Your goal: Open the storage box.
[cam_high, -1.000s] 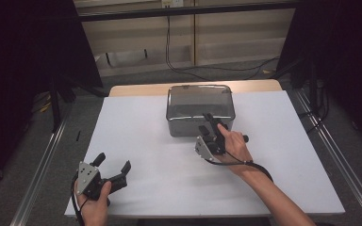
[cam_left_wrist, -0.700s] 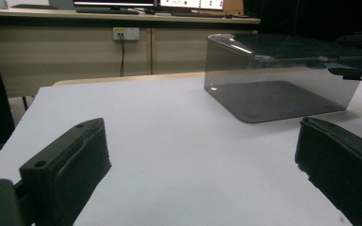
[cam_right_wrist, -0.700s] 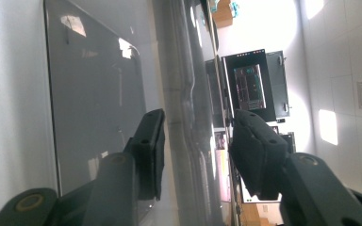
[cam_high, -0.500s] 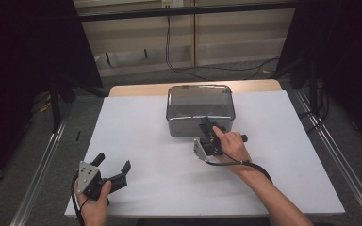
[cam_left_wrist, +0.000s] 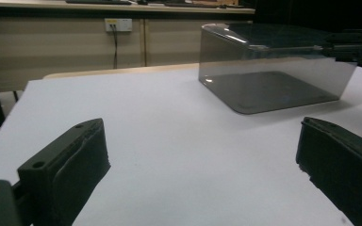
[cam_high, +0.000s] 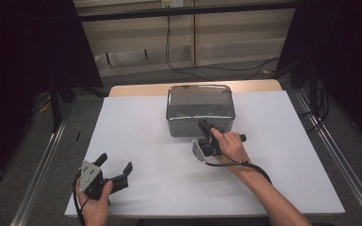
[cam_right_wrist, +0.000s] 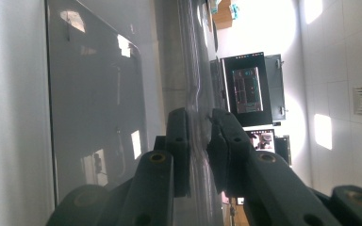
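A: Where's the box [cam_high: 201,109]?
B: Far middle of the white table [cam_high: 136,127]. Right gripper [cam_high: 206,130] has just closed, clamped on its near rim.
A: Left gripper [cam_high: 115,165]?
B: Jaws wide apart, nothing held, near-left, well away.

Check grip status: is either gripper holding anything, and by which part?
The right gripper has just closed its jaws on the near wall, at the rim, of the smoky clear box. The left gripper is open above the white table, holding nothing.
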Demonstrator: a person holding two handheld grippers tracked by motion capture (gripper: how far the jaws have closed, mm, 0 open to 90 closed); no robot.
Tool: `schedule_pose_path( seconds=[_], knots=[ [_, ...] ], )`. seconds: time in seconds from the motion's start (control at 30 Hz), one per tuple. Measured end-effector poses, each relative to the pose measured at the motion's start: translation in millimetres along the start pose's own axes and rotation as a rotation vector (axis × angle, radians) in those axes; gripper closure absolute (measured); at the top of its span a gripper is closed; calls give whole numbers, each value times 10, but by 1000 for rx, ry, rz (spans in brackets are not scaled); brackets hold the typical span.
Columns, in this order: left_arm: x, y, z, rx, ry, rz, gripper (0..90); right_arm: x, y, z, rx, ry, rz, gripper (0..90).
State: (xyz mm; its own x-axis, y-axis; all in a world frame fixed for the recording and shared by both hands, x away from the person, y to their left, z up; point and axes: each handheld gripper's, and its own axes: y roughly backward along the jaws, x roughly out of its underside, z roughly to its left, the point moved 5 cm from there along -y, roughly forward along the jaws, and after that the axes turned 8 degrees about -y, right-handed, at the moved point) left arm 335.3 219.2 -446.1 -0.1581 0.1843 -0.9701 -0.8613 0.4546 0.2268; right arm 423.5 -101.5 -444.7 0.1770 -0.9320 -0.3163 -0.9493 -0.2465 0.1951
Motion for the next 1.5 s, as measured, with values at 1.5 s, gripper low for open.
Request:
schedule_pose_path(
  seconds=[1.5],
  knots=[
    [-363, -656, -241, 243, -65, -44, 31, -31, 13, -180, 21, -28, -32, 800]
  ],
)
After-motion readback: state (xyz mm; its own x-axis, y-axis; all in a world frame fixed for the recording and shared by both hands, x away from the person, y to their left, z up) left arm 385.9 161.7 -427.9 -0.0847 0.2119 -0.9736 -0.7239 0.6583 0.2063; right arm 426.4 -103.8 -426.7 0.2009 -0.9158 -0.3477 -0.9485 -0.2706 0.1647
